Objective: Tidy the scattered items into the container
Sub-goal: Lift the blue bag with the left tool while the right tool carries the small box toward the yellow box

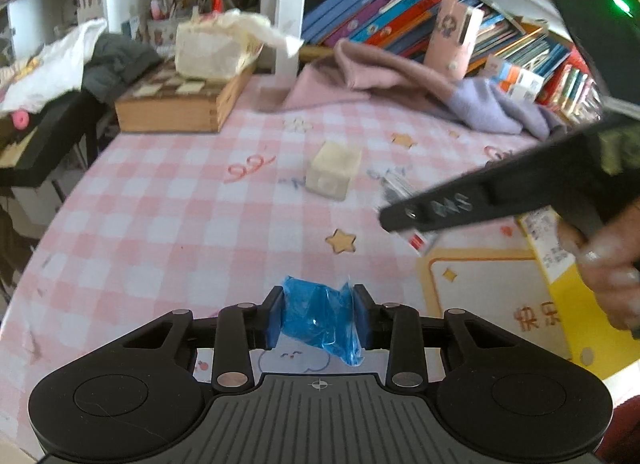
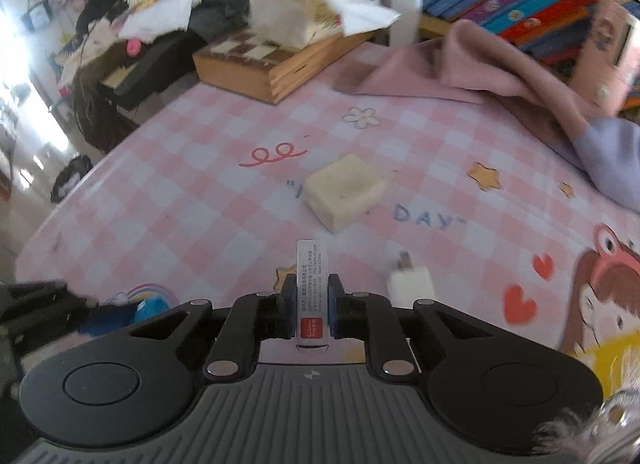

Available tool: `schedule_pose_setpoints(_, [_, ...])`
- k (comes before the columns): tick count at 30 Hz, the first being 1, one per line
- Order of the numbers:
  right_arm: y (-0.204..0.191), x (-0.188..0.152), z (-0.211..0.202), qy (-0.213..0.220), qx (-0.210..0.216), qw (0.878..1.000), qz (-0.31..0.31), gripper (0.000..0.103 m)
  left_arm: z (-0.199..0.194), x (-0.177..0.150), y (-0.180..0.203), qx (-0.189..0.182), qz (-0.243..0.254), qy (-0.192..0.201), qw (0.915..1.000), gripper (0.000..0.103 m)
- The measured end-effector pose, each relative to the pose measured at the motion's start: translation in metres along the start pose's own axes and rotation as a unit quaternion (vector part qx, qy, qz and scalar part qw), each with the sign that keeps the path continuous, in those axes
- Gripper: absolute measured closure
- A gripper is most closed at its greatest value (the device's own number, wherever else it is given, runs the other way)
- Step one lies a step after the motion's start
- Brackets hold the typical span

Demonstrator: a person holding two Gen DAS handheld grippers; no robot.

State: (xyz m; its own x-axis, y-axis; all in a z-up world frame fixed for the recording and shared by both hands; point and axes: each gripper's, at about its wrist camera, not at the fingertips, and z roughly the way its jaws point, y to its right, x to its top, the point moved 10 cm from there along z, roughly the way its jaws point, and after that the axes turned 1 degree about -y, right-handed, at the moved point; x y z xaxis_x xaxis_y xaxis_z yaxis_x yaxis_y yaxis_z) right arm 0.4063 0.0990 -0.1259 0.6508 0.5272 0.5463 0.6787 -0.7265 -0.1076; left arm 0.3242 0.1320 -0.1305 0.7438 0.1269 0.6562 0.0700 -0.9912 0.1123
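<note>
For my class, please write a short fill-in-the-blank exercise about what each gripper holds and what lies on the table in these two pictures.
1. The left gripper is shut on a crumpled wrapper coloured ____.
2. The right gripper is shut on a slim silver stick whose label is ____.
3. The cream block lies on a tablecloth checked white and ____.

Missing words: blue; red; pink

Pink-checked tablecloth (image 1: 160,204), blue wrapper (image 1: 318,320), cream block (image 2: 346,192).
</note>
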Motion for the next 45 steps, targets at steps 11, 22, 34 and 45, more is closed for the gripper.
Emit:
schedule_pose_setpoints(11, [-0.019,-0.039,-0.076,0.033,0.004,0.999,0.013,0.089,-0.063,0.004,0.014,-0.057,0.003,0.035,0.9978,0.070])
schedule_pose_setpoints(22, [-0.038,-0.098,-0.132,0.051,-0.030,0.998,0.028,0.089,-0.125,-0.021,0.023,-0.107,0.006,0.049,0.9930,0.070])
schedule_pose_setpoints(34, [-0.097,-0.170,-0.178,0.061,-0.031,0.996,0.065,0.089,-0.190,-0.082,0.037,-0.146,0.002,0.057,0.9876,0.070])
schedule_pose_setpoints(45, [-0.094,-0.235,-0.221,0.070,-0.075,0.982,0.157,0.090,-0.217,-0.113,0.064,-0.193,0.029,0.045,0.9797,0.071])
